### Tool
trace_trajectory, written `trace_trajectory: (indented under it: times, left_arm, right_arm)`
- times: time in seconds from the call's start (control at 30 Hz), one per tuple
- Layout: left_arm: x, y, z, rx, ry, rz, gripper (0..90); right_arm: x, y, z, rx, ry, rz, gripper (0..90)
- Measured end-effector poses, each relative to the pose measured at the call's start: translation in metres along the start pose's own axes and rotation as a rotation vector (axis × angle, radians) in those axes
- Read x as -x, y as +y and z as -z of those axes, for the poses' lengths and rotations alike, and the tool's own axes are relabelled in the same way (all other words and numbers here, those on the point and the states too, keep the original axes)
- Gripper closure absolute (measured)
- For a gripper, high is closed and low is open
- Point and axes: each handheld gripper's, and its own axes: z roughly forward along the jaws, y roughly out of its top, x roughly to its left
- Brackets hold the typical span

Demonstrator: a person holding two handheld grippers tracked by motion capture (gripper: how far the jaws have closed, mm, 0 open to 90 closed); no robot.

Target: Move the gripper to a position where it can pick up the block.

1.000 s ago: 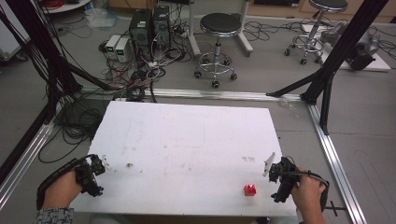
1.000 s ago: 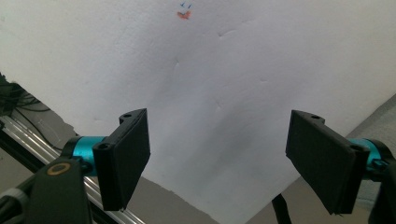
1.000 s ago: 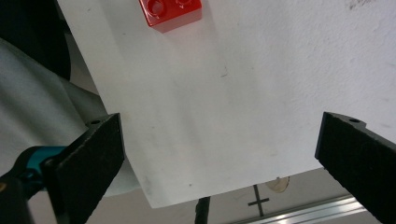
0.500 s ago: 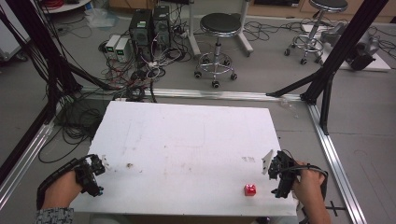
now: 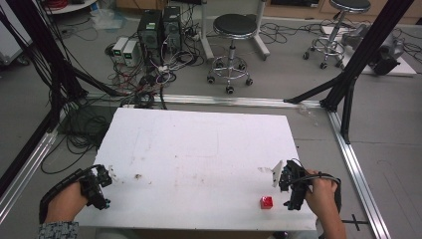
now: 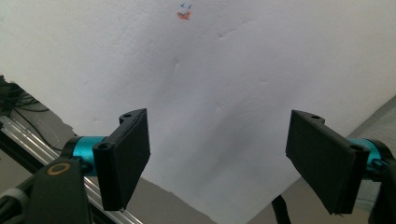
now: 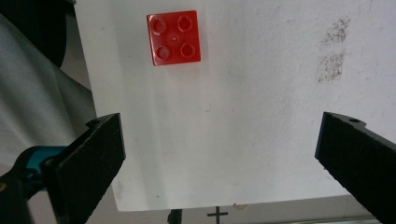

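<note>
Grey floor (image 5: 278, 84) with two stools (image 5: 234, 30), computers (image 5: 159, 27), cables (image 5: 89, 129).

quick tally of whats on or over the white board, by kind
red brick: 1
grippers: 2, left and right, both open with nothing held
total: 3

White counter (image 5: 199, 164), rect. board w/ matte, slightly dented surface, sits inside an aluminium rail frame. One red 4-stud brick (image 5: 266, 202) lies flat, studs up, near the front edge on the right side; in the right gripper view it sits close to the board's edge. Small brownish smudge (image 5: 138, 176) on the left-front part, faint reddish specks around the middle-left. Grey smear (image 7: 332, 56) near the brick in the right gripper view. Orange mark (image 6: 183, 15) in the left gripper view.
</note>
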Motion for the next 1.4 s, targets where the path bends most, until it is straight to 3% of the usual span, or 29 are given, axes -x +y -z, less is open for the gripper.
trace_trajectory:
  times: [0.53, 1.03, 1.4]
  left_arm:
    - [0.0, 0.001, -0.001, 0.0, -0.003, -0.004, 22.1]
    - [0.001, 0.001, -0.001, 0.001, -0.006, -0.004, 22.1]
    - [0.0, 0.001, -0.001, 0.001, -0.006, -0.006, 22.1]
  right_arm:
    - [-0.005, 0.025, -0.036, -0.013, 0.053, 0.054, 0.8]
    - [-0.014, 0.038, -0.067, -0.024, 0.085, 0.05, 0.7]
    - [-0.014, 0.041, -0.07, -0.018, 0.087, 0.046, 0.8]
